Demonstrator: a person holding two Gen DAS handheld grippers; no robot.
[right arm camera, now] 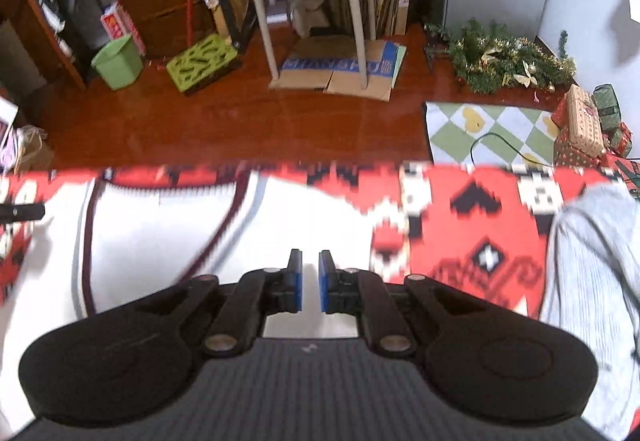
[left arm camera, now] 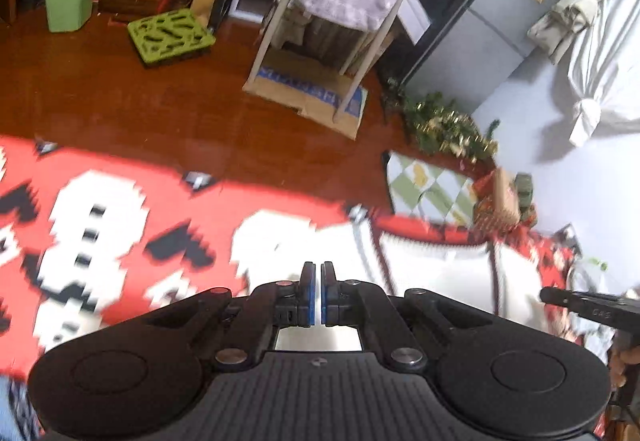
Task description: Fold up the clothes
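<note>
Left tongs (left arm camera: 319, 293) nearly pressed together, empty. Right tongs (right arm camera: 310, 281) slightly spread, empty, over white garment (right arm camera: 160, 237). Red patterned blanket (right arm camera: 480, 225) beneath.

Under both claws lies a red blanket (right arm camera: 480, 209) with a blocky black-and-white pattern. On it, just ahead of the right claw (right arm camera: 310, 283), is a white garment (right arm camera: 168, 237) with dark maroon stripes. To that claw's right sits a pale grey ribbed garment (right arm camera: 592, 273). Both claws are black with blue pads (left arm camera: 307, 295). Beyond the blanket the floor (right arm camera: 240, 121) is glossy reddish-brown. Far ahead, left of the right claw, stand a light green bin (right arm camera: 118, 63) and a lime-green stool (right arm camera: 201, 61); ahead to the right lies a green-and-white checked mat (right arm camera: 488, 129) with yellow shapes.
</note>
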